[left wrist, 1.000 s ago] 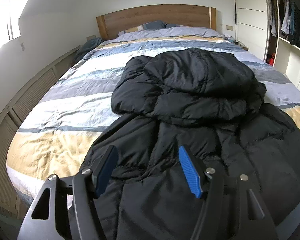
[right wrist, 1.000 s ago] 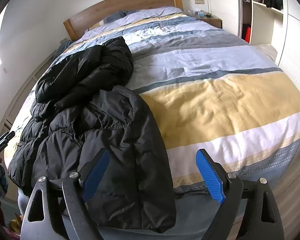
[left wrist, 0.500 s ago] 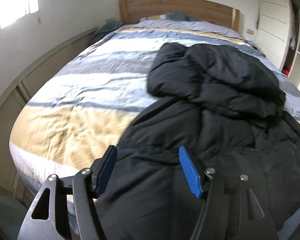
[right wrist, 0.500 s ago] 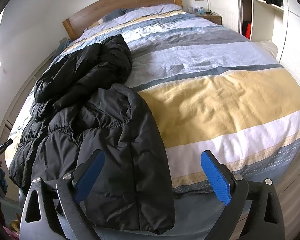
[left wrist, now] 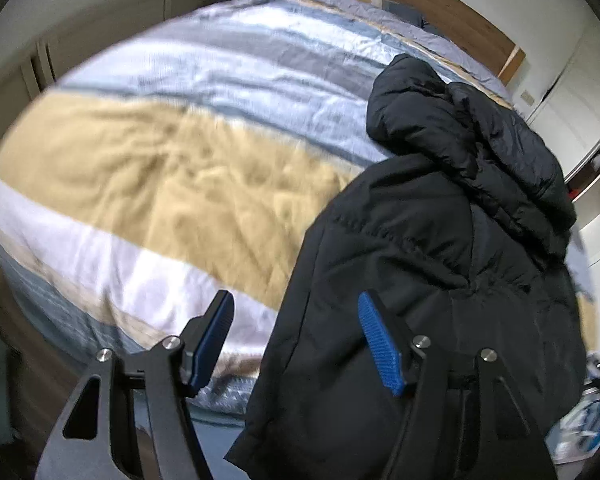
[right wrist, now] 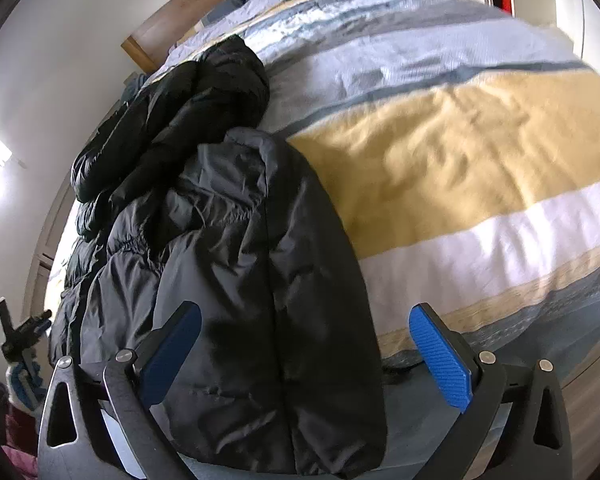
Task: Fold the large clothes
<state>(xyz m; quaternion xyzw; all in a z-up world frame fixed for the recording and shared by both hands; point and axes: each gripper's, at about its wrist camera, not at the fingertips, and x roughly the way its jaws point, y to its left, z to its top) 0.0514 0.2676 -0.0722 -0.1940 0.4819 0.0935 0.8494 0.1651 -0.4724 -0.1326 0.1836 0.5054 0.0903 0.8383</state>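
Across our striped bed (left wrist: 148,168) sprawls a puffy, slippery coat (right wrist: 240,280); our left gripper (left wrist: 296,340) gapes empty, right gripper (right wrist: 304,356) is opening, so we'd pinch hem corners.

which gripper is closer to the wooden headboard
Cannot tell. Both the left gripper and right gripper hover over the jacket hem at the foot, opposite the headboard.

The left tongs (left wrist: 296,344) now sit over the left edge of the black jacket (left wrist: 440,280) instead of its middle, and their view is rolled. The right tongs (right wrist: 306,354) are opening wider, lower over the jacket's hem.
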